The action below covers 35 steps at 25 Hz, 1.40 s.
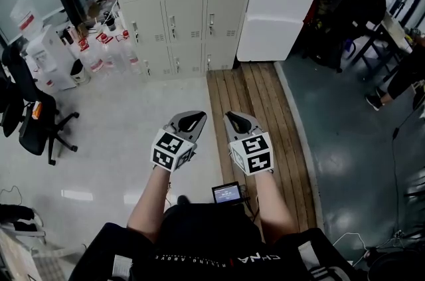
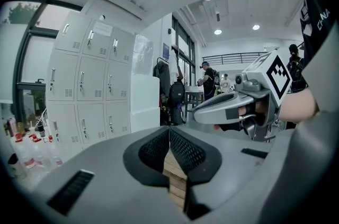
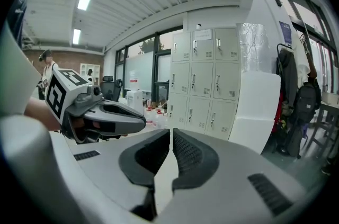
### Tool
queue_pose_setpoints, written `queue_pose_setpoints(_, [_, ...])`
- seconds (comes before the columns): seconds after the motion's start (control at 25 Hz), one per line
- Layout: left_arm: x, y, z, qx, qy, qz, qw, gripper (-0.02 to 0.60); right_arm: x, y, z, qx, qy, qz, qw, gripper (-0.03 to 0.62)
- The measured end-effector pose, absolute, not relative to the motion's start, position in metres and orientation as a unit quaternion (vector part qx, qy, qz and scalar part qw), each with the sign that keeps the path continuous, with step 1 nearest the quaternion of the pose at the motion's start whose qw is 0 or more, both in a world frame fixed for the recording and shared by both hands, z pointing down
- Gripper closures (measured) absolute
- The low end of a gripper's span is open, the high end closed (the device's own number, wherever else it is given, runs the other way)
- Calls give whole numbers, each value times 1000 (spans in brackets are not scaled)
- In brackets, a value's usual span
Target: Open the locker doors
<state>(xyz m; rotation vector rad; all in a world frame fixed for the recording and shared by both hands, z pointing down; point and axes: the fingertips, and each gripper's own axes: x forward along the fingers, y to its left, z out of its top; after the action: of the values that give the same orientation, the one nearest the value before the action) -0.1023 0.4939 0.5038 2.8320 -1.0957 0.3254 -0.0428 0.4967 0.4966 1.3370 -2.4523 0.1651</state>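
The beige lockers point(image 1: 182, 0) stand against the far wall, three columns by three rows, and every door that shows is closed, each with a small handle. I am a few steps back from them. My left gripper point(image 1: 198, 115) and right gripper point(image 1: 229, 115) are held side by side at waist height, pointing toward the lockers. Both are shut with nothing between the jaws. In the left gripper view the lockers point(image 2: 87, 85) are ahead to the left, and the right gripper point(image 2: 233, 107) is beside me. In the right gripper view the lockers point(image 3: 206, 80) are ahead.
A tall white box point(image 1: 279, 4) stands just right of the lockers. A strip of wooden planks point(image 1: 259, 107) runs up to them. Bottles point(image 1: 106, 50) and a black office chair point(image 1: 30, 117) are at the left. A seated person's legs point(image 1: 395, 80) show at the right.
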Motion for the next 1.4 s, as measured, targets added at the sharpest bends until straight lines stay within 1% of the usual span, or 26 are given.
queue_pose_setpoints(0.4, [-76, 478, 506, 917, -381, 106, 54, 561, -6, 481, 498, 469, -866, 65, 160, 551])
queue_pose_setpoints(0.52, [-69, 473, 501, 910, -401, 90, 52, 561, 8, 478, 500, 465, -868, 66, 160, 551])
queue_pose_setpoints(0.68, [-70, 471, 497, 896, -437, 63, 49, 561, 22, 471, 513, 461, -870, 83, 155, 551])
queue_pose_setpoints(0.84, [-80, 459, 513, 886, -454, 76, 59, 561, 24, 460, 529, 461, -868, 103, 155, 552])
queue_pose_setpoints(1.04, [-108, 410, 520, 859, -507, 40, 62, 561, 22, 424, 539, 467, -863, 96, 167, 551])
queue_pose_setpoints(1.16, [-115, 378, 534, 865, -495, 47, 67, 561, 18, 395, 552, 481, -852, 110, 176, 551])
queue_pose_setpoints(1.4, [-145, 287, 538, 881, -464, 59, 75, 561, -19, 312, 552, 497, -839, 113, 191, 551])
